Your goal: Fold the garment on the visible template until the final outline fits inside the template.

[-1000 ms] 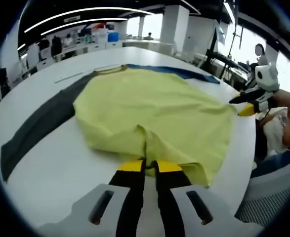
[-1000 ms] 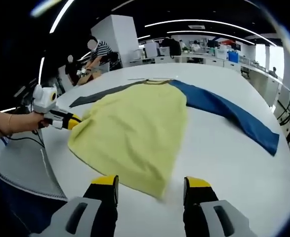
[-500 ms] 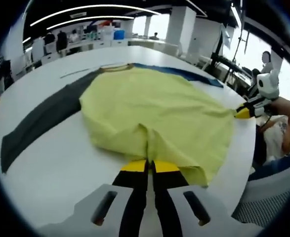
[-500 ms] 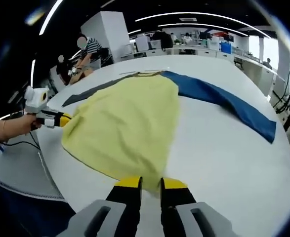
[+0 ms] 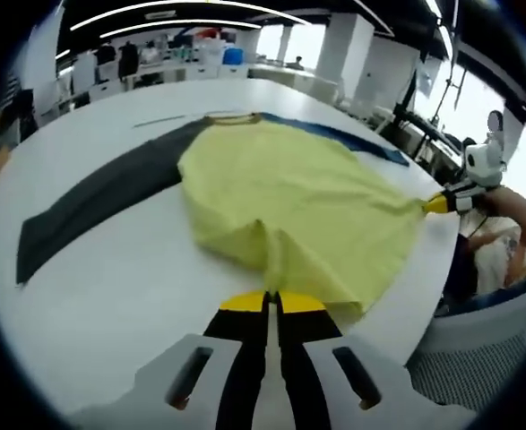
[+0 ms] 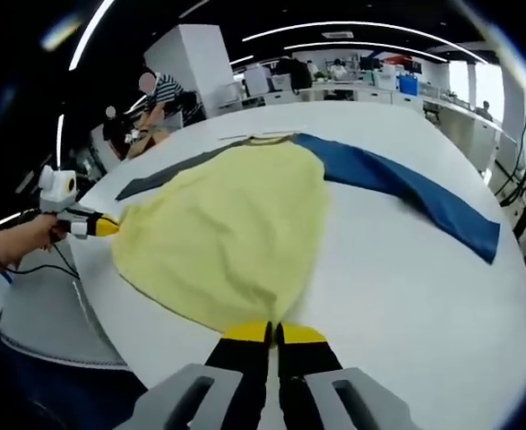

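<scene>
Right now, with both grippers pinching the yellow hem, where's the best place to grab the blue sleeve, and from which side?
Probably the blue sleeve's free cuff end, near the table edge, approached from the bare tabletop beside it. The sleeve lies flat and straight, stretched away from the yellow shirt, so only the cuff offers a loose edge. The right gripper is nearer but shut on the hem, as is the left gripper.

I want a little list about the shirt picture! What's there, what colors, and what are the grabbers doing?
garment: yellow shirt spread on the white table
sleeves: dark grey sleeve on one side, blue sleeve on the other
left gripper: fingers shut on the shirt's hem
right gripper: fingers shut on the hem at the other corner
collar: at the far end
fold: not started yet
</scene>
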`<action>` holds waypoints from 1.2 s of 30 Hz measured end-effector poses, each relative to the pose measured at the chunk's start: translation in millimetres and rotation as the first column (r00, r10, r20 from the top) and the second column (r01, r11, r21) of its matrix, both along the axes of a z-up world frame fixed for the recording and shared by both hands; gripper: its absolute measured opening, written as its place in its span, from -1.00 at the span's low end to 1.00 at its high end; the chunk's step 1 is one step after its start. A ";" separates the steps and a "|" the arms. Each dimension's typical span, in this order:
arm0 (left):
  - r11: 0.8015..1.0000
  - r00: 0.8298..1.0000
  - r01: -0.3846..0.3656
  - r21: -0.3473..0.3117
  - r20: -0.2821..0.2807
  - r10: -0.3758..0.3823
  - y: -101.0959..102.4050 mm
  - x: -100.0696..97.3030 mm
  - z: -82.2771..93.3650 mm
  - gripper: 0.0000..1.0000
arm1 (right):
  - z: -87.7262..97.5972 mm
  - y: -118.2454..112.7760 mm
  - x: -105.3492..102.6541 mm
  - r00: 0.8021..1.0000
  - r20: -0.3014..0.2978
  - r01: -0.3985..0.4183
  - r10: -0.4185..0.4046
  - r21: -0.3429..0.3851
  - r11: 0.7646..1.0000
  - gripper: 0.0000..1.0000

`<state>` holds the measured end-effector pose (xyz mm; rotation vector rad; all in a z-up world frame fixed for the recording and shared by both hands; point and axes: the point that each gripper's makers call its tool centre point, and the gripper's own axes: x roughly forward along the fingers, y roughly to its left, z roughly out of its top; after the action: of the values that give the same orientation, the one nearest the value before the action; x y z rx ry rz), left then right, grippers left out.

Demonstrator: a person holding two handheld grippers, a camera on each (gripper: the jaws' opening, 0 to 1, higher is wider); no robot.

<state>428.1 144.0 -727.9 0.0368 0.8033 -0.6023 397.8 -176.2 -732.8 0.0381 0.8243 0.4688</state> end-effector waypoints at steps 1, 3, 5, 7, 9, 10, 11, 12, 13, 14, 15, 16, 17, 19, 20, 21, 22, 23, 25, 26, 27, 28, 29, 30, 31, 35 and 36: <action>1.000 1.000 -0.005 -0.005 -0.002 0.004 2.6 -1.8 0.8 -0.99 | 1.5 0.8 0.0 1.000 0.000 -0.007 0.007 0.000 1.000 -1.00; 1.000 1.000 -0.020 -0.017 -0.020 0.020 7.9 -6.6 2.1 -0.99 | 5.0 2.5 0.2 1.000 0.001 -0.022 0.022 -0.004 1.000 -1.00; 0.999 0.999 -0.029 -0.021 -0.030 0.029 12.1 -10.5 3.4 -0.99 | 8.0 4.0 0.2 0.999 0.003 -0.036 0.036 -0.007 0.999 -1.00; 0.999 0.998 -0.051 -0.019 -0.031 0.050 15.5 -14.5 6.2 -0.99 | 9.0 4.5 0.0 0.999 0.000 -0.043 0.043 -0.010 0.999 -1.00; 0.998 0.997 -0.066 -0.010 -0.047 0.065 20.8 -18.0 4.5 -0.99 | 10.0 5.4 -0.7 0.999 -0.001 -0.048 0.048 -0.010 0.999 -1.00; 0.998 0.996 -0.070 -0.012 -0.052 0.069 21.4 -19.5 4.2 -0.99 | 10.3 5.9 -1.1 0.999 -0.001 -0.049 0.049 -0.009 0.999 -1.00; 0.997 0.995 -0.076 -0.015 -0.058 0.075 22.3 -21.1 3.7 -0.99 | 10.3 6.3 -1.4 0.999 -0.001 -0.053 0.053 -0.008 0.999 -1.00; 0.996 0.995 -0.082 -0.014 -0.065 0.081 23.5 -22.5 2.9 -0.99 | 10.1 6.4 -1.7 0.998 -0.003 -0.055 0.055 -0.009 0.998 -1.00; 0.996 0.993 -0.085 -0.008 -0.076 0.085 25.1 -24.8 1.1 -0.99 | 9.2 6.4 -3.6 0.998 -0.014 -0.057 0.057 -0.010 0.998 -1.00; 0.996 0.992 -0.092 0.000 -0.085 0.092 25.6 -28.0 0.3 -0.99 | 9.0 6.5 -4.8 0.998 -0.018 -0.060 0.060 -0.012 0.998 -1.00; 0.996 0.991 -0.094 0.003 -0.091 0.094 26.4 -30.0 -0.7 -0.99 | 8.8 6.5 -5.5 0.998 -0.020 -0.061 0.061 -0.012 0.998 -1.00; 0.995 0.990 -0.097 0.003 -0.103 0.097 28.1 -31.7 -3.3 -0.99 | 8.8 6.5 -6.6 0.998 -0.023 -0.061 0.060 -0.009 0.998 -1.00; 0.995 0.989 -0.104 0.002 -0.110 0.104 29.4 -33.3 -4.5 -0.99 | 8.7 6.3 -7.2 0.998 -0.024 -0.061 0.060 -0.007 0.998 -1.00; 0.993 0.984 -0.118 0.002 -0.137 0.118 32.4 -37.9 -8.0 -0.99 | 8.0 5.8 -8.9 0.998 -0.029 -0.060 0.060 -0.007 0.998 -1.00; 0.992 0.982 -0.124 0.003 -0.146 0.123 34.0 -39.1 -9.8 -0.99 | 7.5 5.6 -9.8 0.998 -0.032 -0.061 0.061 -0.009 0.998 -1.00; 0.991 0.979 -0.131 0.003 -0.158 0.130 35.7 -41.4 -11.6 -0.99 | 6.1 5.4 -11.2 0.997 -0.037 -0.065 0.064 -0.012 0.998 -1.00; 0.991 0.978 -0.134 0.002 -0.163 0.133 36.3 -42.5 -12.3 -0.99 | 5.0 5.0 -12.1 0.997 -0.040 -0.067 0.066 -0.016 0.998 -1.00; 0.990 0.974 -0.143 -0.004 -0.176 0.140 36.6 -44.5 -13.3 -0.99 | 3.2 4.4 -13.2 0.997 -0.045 -0.066 0.065 -0.018 0.998 -1.00; 0.988 0.970 -0.156 -0.013 -0.190 0.151 37.3 -47.4 -15.2 -0.99 | 1.6 4.4 -15.1 0.997 -0.050 -0.067 0.066 -0.017 0.998 -1.00; 0.987 0.969 -0.159 -0.013 -0.194 0.154 37.8 -48.3 -16.4 -0.99 | 0.4 4.2 -16.2 0.996 -0.052 -0.066 0.065 -0.018 0.998 -1.00; 0.987 0.967 -0.161 -0.011 -0.203 0.156 37.9 -49.9 -18.0 -1.00 | -1.5 3.5 -17.6 0.996 -0.056 -0.066 0.065 -0.022 0.998 -1.00; 0.987 0.966 -0.161 -0.009 -0.207 0.156 37.9 -51.2 -19.0 -1.00 | -2.8 3.0 -19.0 0.996 -0.062 -0.066 0.065 -0.025 0.997 -1.00; 0.987 0.964 -0.160 -0.002 -0.213 0.156 38.4 -53.2 -20.6 -1.00 | -4.4 2.3 -20.4 0.996 -0.064 -0.067 0.065 -0.030 0.997 -1.00; 0.987 0.963 -0.161 0.000 -0.218 0.157 38.5 -54.6 -21.1 -1.00 | -5.2 2.1 -21.5 0.996 -0.067 -0.068 0.065 -0.032 0.997 -1.00; 0.987 0.962 -0.161 0.002 -0.223 0.157 38.5 -55.9 -21.8 -1.00 | -6.3 1.9 -23.1 0.995 -0.071 -0.069 0.067 -0.033 0.997 -1.00; 0.984 0.956 -0.178 0.004 -0.236 0.174 39.5 -61.0 -24.2 -1.00 | -8.1 1.8 -27.3 0.995 -0.079 -0.064 0.062 -0.028 0.998 -1.00; 0.984 0.953 -0.179 0.003 -0.247 0.175 38.8 -63.6 -25.5 -1.00 | -8.8 1.5 -28.2 0.995 -0.081 -0.062 0.060 -0.028 0.998 -1.00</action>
<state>364.4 182.8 -753.4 -0.1293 1.0301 -0.4488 369.6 -174.7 -741.6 0.0031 0.9136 0.5147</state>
